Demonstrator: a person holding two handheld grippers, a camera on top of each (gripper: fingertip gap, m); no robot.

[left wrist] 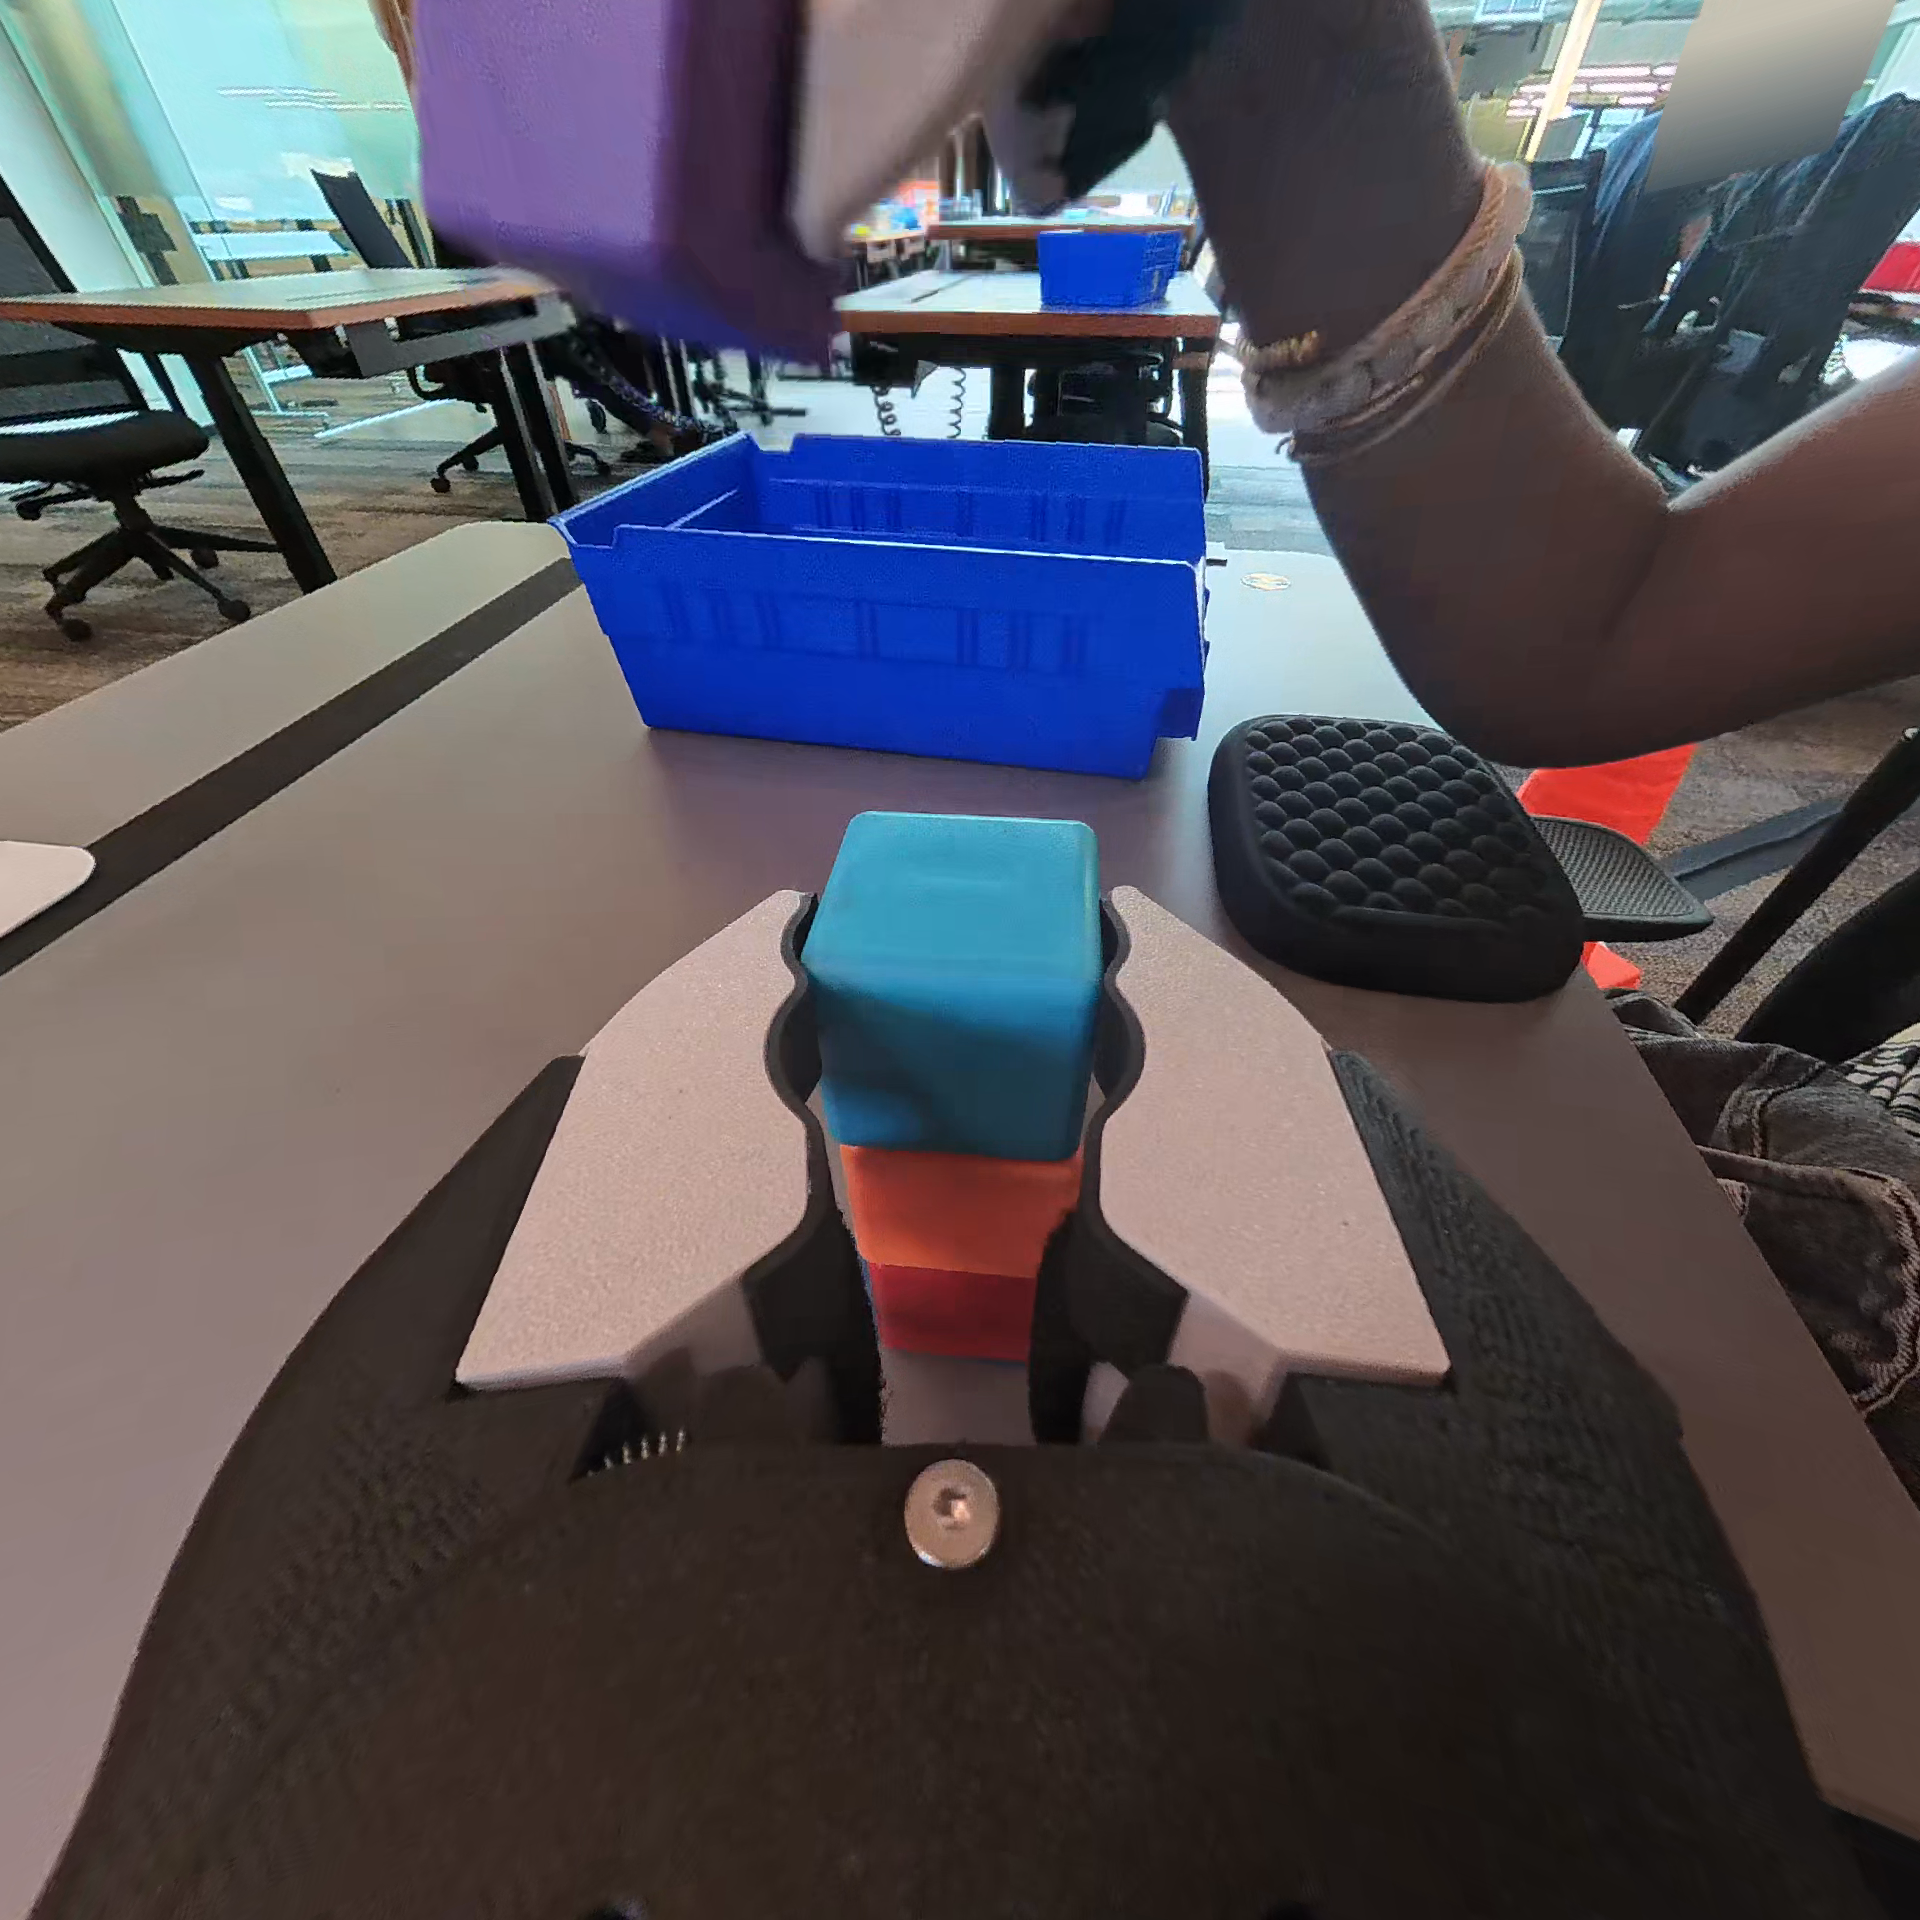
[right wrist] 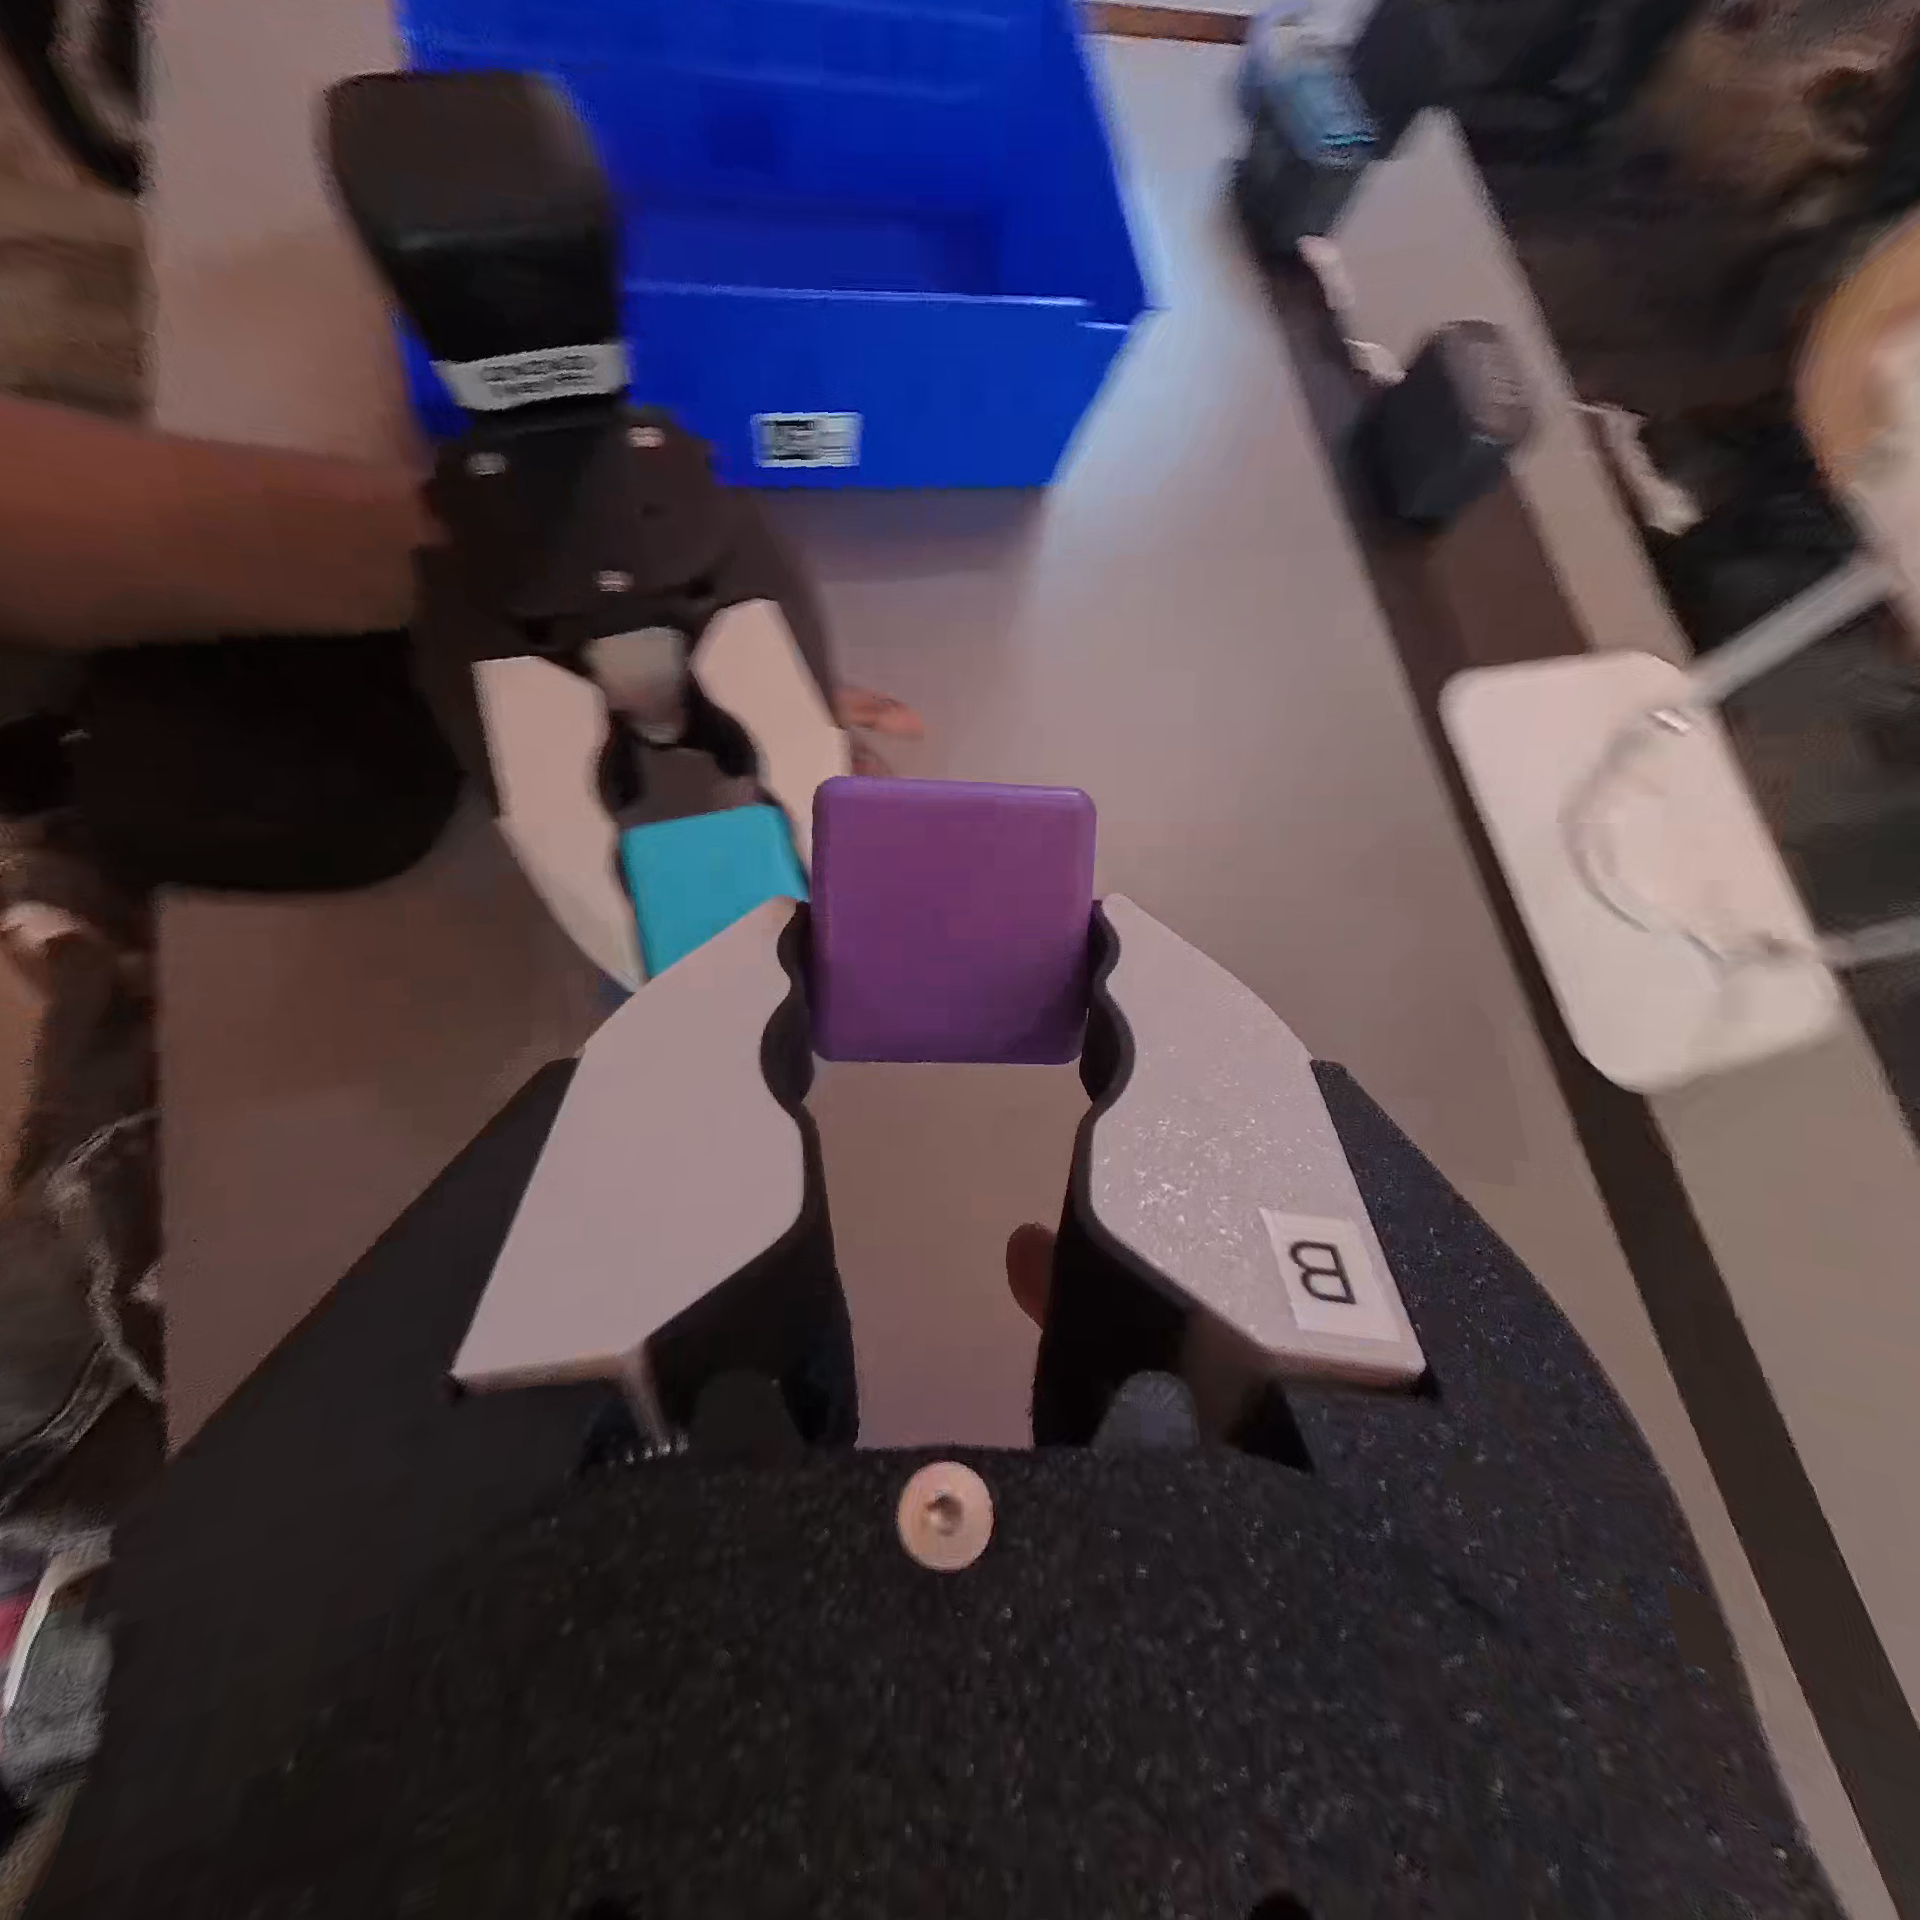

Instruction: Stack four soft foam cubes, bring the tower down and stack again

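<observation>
A three-cube tower stands on the grey table: a teal cube (left wrist: 954, 987) on an orange cube (left wrist: 951, 1210) on a red cube (left wrist: 951, 1311). My left gripper (left wrist: 951, 925) is shut on the teal cube at the top of the tower. My right gripper (right wrist: 948, 914) is shut on a purple cube (right wrist: 951, 925) and holds it in the air. In the left wrist view the purple cube (left wrist: 613, 166) is blurred, high above and behind the tower. In the right wrist view the teal cube (right wrist: 707, 883) and the left gripper (right wrist: 686, 862) lie below, to the left.
A blue plastic bin (left wrist: 904, 613) stands on the table behind the tower. A black textured pad (left wrist: 1382, 852) lies to the right of it. A white flat object (right wrist: 1621, 862) sits near a dark strip in the table. A person's arm with bracelets (left wrist: 1455, 343) reaches overhead. There is about 10 centimetres between the tips of the two grippers.
</observation>
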